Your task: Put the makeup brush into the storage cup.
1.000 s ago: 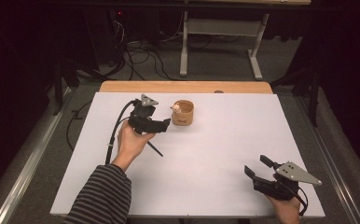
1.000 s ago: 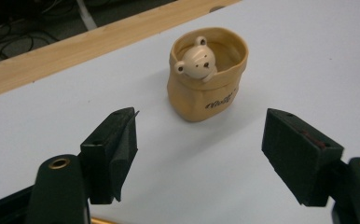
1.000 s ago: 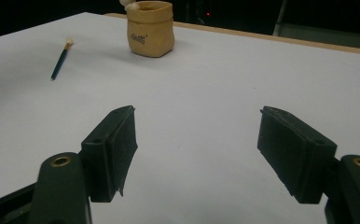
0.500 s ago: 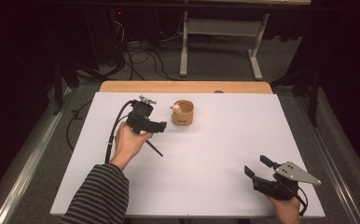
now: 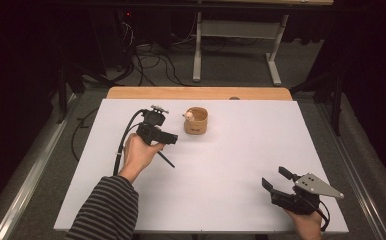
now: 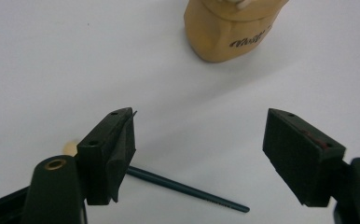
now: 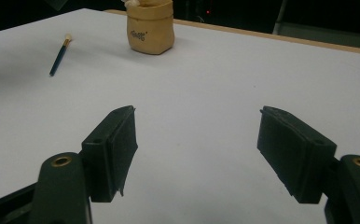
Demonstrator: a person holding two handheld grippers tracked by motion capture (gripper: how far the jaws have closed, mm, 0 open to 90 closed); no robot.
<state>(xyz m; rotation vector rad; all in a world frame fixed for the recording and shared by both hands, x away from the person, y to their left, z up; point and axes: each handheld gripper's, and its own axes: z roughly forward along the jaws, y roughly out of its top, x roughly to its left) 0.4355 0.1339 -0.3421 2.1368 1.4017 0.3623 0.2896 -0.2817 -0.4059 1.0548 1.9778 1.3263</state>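
1. the left gripper [image 5: 162, 136] hovers over the left part of the white desk [image 5: 241, 150], its jaws spread wide with nothing between them; in the left gripper view the pads [image 6: 122, 144] stand far apart above the bare surface.
2. a thin dark-handled brush [image 6: 187, 190] lies flat on the desk just under the left gripper; its pale tip [image 6: 69, 147] peeks out behind the left jaw, and the middle of the handle is hidden by that jaw.
3. in the high view the hand [image 5: 138, 154] covers most of the brush [image 5: 166, 160], leaving a short dark end.
4. a small tan pouch [image 5: 196, 121] stands upright near the far edge, just beyond the left gripper and apart from it; its top is cut off in the left gripper view, and the dark lettering on its side is too small to read.
5. something pale sits in the pouch mouth; what it is cannot be told.
6. the right gripper [image 5: 276, 181] rests at the near right corner, jaws wide and empty, well apart from the pouch [image 7: 150, 29] and brush [image 7: 59, 55].
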